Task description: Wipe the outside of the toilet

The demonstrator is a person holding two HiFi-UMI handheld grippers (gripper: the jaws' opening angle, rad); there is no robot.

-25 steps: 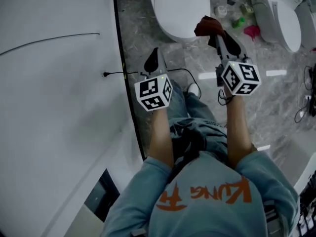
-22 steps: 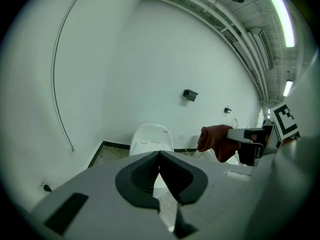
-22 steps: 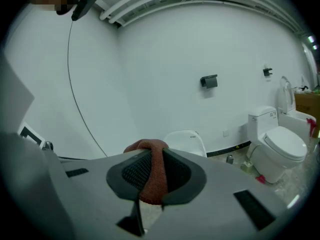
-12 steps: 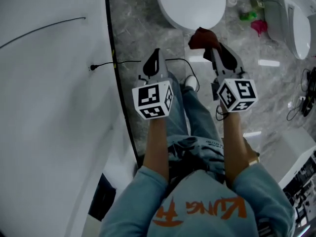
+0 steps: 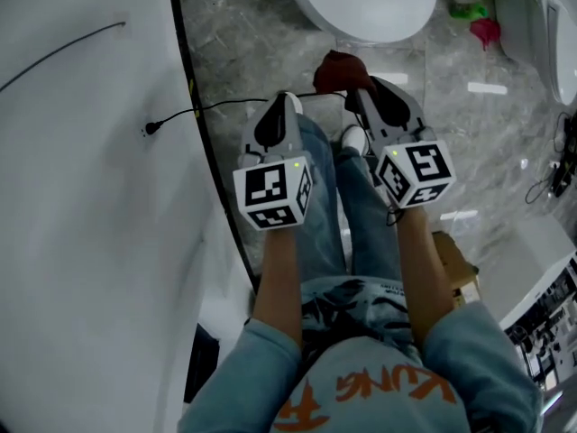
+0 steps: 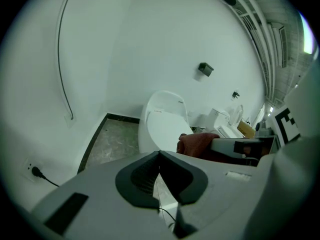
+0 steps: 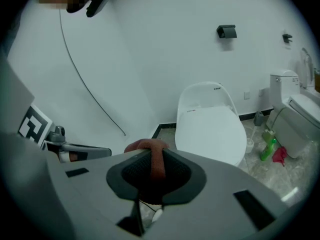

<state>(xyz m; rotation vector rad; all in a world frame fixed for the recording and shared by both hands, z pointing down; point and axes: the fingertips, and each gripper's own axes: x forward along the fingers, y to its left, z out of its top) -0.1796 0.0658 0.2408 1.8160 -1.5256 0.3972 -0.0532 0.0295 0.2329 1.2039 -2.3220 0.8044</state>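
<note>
Dark red cloth (image 7: 146,145) sits pinched in the right gripper (image 7: 151,155), white toilet (image 7: 210,129) just ahead of it (lid down); the left gripper (image 6: 160,155) alongside is closed, empty.

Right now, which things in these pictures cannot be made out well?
- toilet: head view, rear cut off by the top edge.
- Its base: right gripper view, hidden behind the right hand-held gripper.
- red cloth: same view, lower part hidden between the jaws.
- green bottle: same view, label too small.
</note>
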